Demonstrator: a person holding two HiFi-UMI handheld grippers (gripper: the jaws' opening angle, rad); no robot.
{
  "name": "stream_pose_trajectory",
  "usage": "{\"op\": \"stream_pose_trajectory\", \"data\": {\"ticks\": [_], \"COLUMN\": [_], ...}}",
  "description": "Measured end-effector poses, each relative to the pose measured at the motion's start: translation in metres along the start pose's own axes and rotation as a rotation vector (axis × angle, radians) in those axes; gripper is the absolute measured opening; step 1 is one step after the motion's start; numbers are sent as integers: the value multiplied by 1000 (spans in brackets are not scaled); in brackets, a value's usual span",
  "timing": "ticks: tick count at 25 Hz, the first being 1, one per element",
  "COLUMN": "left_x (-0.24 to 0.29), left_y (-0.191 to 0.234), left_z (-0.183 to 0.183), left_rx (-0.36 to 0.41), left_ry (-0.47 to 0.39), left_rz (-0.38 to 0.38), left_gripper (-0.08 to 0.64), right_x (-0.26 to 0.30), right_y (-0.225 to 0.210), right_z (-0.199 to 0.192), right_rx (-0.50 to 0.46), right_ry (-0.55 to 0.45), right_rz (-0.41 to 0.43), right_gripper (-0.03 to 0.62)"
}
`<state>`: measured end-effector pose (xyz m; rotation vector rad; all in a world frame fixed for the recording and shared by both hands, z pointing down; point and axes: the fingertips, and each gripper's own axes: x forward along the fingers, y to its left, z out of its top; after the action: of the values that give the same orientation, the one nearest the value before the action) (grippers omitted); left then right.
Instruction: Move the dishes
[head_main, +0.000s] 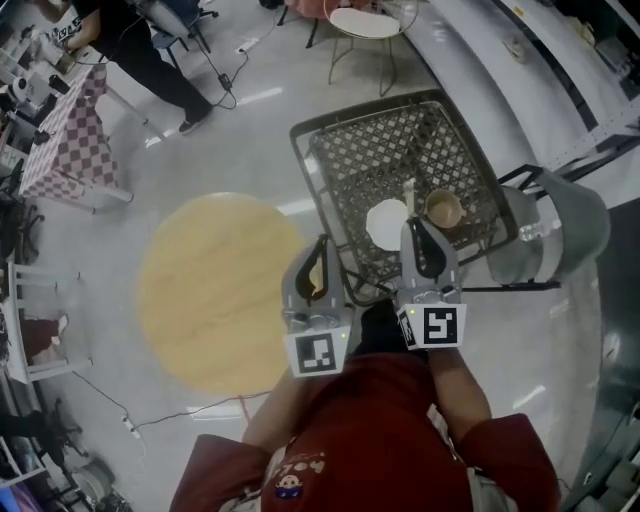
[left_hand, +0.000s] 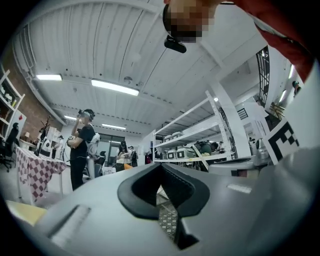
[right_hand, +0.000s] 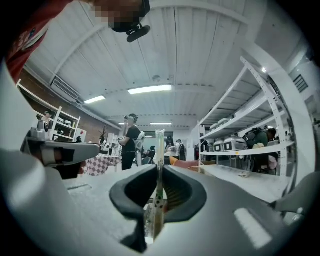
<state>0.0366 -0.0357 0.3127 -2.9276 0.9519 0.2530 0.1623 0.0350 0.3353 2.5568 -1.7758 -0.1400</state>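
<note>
A round wooden table (head_main: 215, 290) stood at left. Beside it, the left gripper (left_hand: 161, 167) had its jaws pressed together on nothing. Further right, a white plate (head_main: 385, 222) lay in the wire basket (head_main: 400, 130). Over it the right gripper (right_hand: 159, 170) pinched a thin pale dish (right_hand: 159, 145) upright on edge, near a brown cup (head_main: 444, 210).

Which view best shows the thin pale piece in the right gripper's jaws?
The right gripper view: the thin pale piece stands edge-on between the right gripper's jaws, shut on it. The head view shows only a sliver ahead of that gripper, over the mesh basket. The left gripper view misses it.
</note>
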Motion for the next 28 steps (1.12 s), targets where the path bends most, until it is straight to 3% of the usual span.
{"op": "stream_pose_trajectory", "data": {"ticks": [17,28], "left_x": [94,140], "left_y": [-139,-212], "left_z": [-29,-56], "left_rx": [-57,-80], "left_ry": [36,71], "left_rz": [-277,-399], "left_gripper": [6,6], "right_x": [-45,-61], "right_y": [-168,-245], "right_z": [-18,-48], "right_rx": [-10,12], "right_ry": [45,102], "right_rz": [-326,-446], "right_gripper": [38,38]}}
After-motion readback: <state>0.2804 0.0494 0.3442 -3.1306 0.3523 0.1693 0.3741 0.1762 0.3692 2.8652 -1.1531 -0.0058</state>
